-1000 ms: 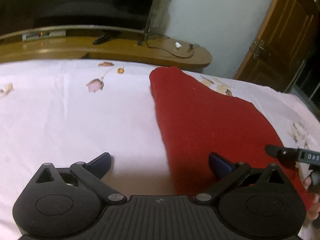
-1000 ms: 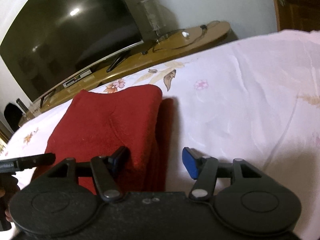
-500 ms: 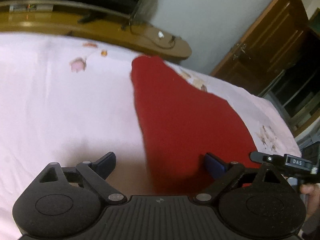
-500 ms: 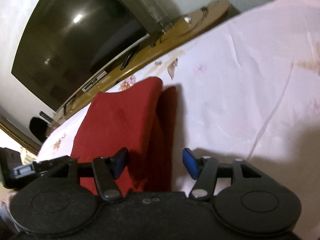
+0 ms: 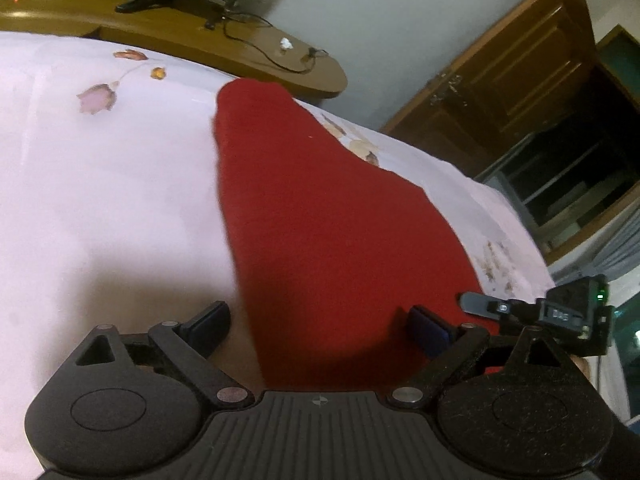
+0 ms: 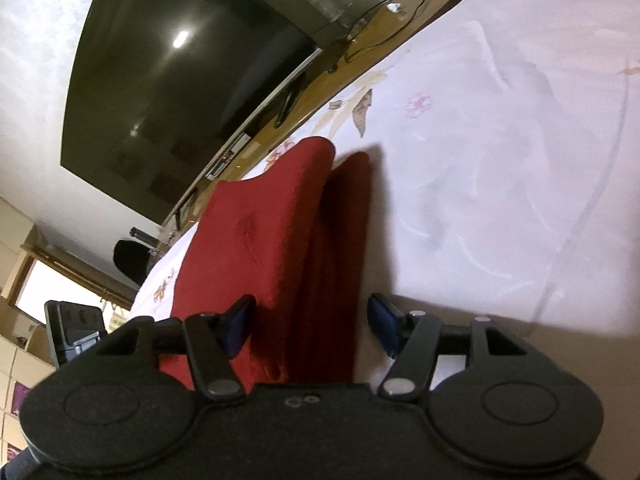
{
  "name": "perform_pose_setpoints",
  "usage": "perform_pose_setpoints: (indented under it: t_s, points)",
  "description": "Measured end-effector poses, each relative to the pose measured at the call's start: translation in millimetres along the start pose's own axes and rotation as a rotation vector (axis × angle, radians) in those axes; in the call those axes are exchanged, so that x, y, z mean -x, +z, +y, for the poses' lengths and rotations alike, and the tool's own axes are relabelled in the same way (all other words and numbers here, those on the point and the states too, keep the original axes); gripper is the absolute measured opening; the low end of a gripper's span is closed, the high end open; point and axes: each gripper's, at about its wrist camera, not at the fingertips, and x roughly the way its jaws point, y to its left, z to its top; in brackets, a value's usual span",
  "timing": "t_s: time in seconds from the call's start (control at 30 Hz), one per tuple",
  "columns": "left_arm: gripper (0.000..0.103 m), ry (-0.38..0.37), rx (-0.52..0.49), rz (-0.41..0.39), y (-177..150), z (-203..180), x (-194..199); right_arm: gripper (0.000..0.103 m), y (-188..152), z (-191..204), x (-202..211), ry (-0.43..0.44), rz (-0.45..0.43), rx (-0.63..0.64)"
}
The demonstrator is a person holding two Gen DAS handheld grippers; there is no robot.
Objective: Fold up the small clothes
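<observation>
The red garment (image 5: 320, 216) is laid flat on the bed (image 5: 100, 184), which is covered by a pale pink floral sheet; its far end reaches toward the wooden TV stand (image 5: 240, 52) beyond the bed. The left tool (image 5: 320, 326) is held low over the near end of the garment with its jaws set wide. The garment's left edge lies between the two pads, but neither pad is pressed on the cloth, and nothing is gripped. The right tool (image 6: 312, 320) is positioned over the garment's right side, where a folded upper layer is seen beside a lower layer. Its jaws stand at a moderate width and are opening. The garment's layered right edge lies between the fingers; the left finger (image 6: 240, 316) is seen over the upper layer, and the right finger (image 6: 384, 320) is over the sheet just beside the garment. No clamping of cloth is visible. In the left wrist view the right tool appears at the garment's near right corner.
</observation>
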Motion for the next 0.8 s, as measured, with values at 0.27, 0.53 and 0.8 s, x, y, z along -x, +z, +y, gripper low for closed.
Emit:
perform_pose_setpoints:
  t_s: [0.27, 0.53, 0.8]
  points:
    - [0.078, -0.079, 0.006, 0.030, 1.4, 5.5, 1.1, 0.058, -2.3, 15.2, -12.0, 0.012, 0.020, 0.055]
    - [0.077, -0.153, 0.065, 0.036, 3.9, 20.5, -1.3, 0.046, -4.8, -9.6, 5.2, 0.074, 0.033, -0.043]
    - [0.057, -0.119, 0.027, -0.009, 0.1, 11.2, -9.3, 0.040, -6.4, 2.4, -13.9, 0.065, 0.000, -0.003]
